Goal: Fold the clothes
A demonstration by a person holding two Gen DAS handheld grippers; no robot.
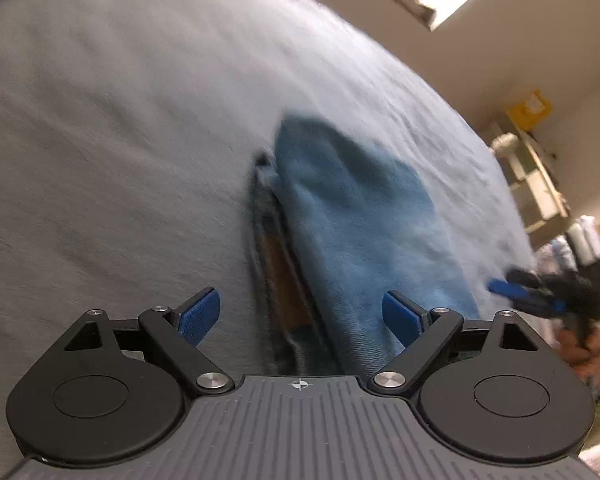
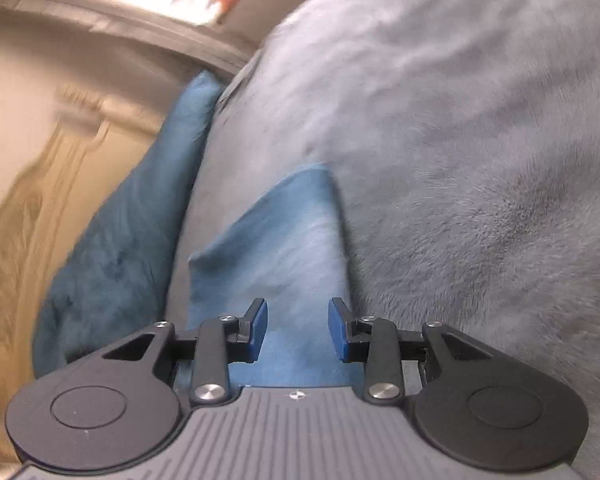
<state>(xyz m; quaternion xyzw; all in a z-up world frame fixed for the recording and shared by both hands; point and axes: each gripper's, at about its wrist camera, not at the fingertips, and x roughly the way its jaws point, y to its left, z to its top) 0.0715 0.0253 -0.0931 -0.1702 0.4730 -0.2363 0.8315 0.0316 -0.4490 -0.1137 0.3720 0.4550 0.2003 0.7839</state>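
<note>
One pair of blue jeans (image 1: 352, 216) lies folded on the grey bedcover (image 1: 120, 120), directly ahead of and partly beneath the left gripper (image 1: 300, 316), whose blue fingers (image 1: 200, 314) stand spread wide with nothing pressed between them. From the right wrist view, the denim (image 2: 284, 240) runs forward from under the right gripper (image 2: 298, 328); its fingers (image 2: 256, 330) sit partly apart, the cloth lying below the gap rather than pinched, as far as the blur lets you judge. To fold well from here, you likely want both sets of fingers low at one end of the jeans, each pinching all layers near an outer edge, then lift together and carry that end evenly over the other so the edges line up. Keep the waistband side (image 1: 276, 264), just left of the centre line between the left fingers, from sliding out. Counted: one garment, two grippers, one darker blue cushion or blanket (image 2: 120, 232) off to the left of the right fingers.
</note>
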